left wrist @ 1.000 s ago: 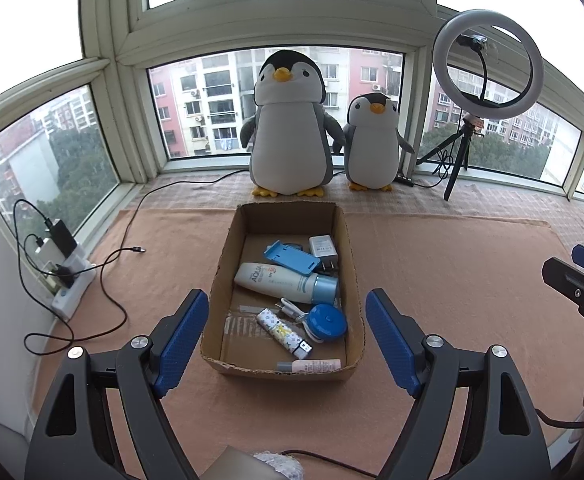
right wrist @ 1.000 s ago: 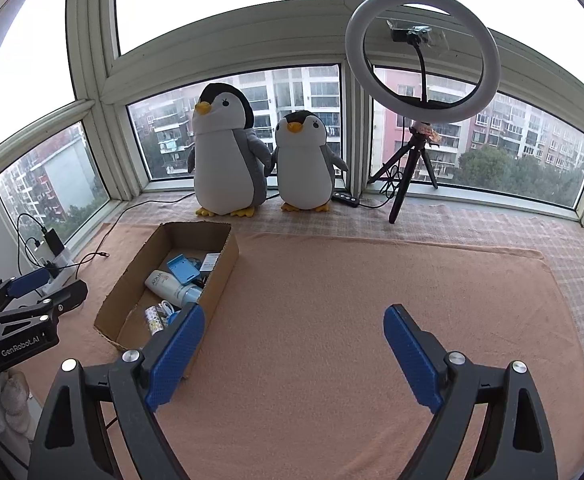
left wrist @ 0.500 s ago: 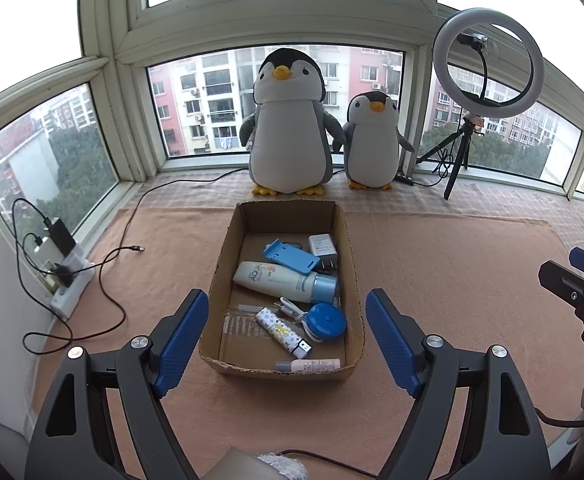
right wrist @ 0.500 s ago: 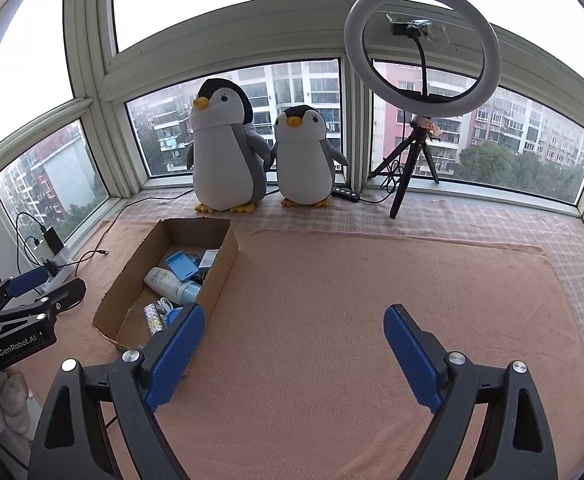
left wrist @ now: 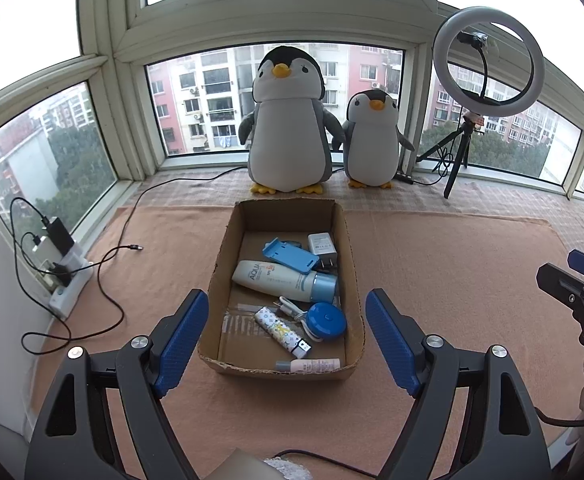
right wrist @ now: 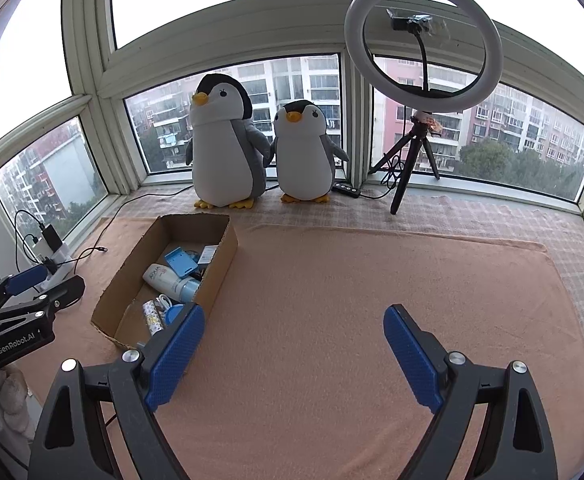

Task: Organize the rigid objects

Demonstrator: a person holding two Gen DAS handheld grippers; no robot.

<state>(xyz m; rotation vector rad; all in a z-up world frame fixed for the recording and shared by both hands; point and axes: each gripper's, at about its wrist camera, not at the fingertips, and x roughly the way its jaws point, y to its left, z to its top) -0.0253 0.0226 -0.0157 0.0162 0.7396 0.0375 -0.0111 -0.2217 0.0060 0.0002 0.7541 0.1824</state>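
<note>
Both hand-held grippers, left [left wrist: 285, 338] and right [right wrist: 294, 354], are spread apart and empty, ready for a pick. Your rigid objects sit inside the cardboard box [left wrist: 217, 268] on the peach mat [right wrist: 352, 280], left hand-held gripper aimed at it.

Very little is changing. In the right wrist view, the ring light [right wrist: 354, 46], the large penguin [right wrist: 222, 160], the small penguin [right wrist: 302, 160] and the cardboard box [right wrist: 222, 264] are all drifting a hair toward 12 o'clock, too slightly to call a hand movement. In the left wrist view, the right gripper [left wrist: 572, 274] at 3 o'clock is edging faintly toward 9 o'clock.
</note>
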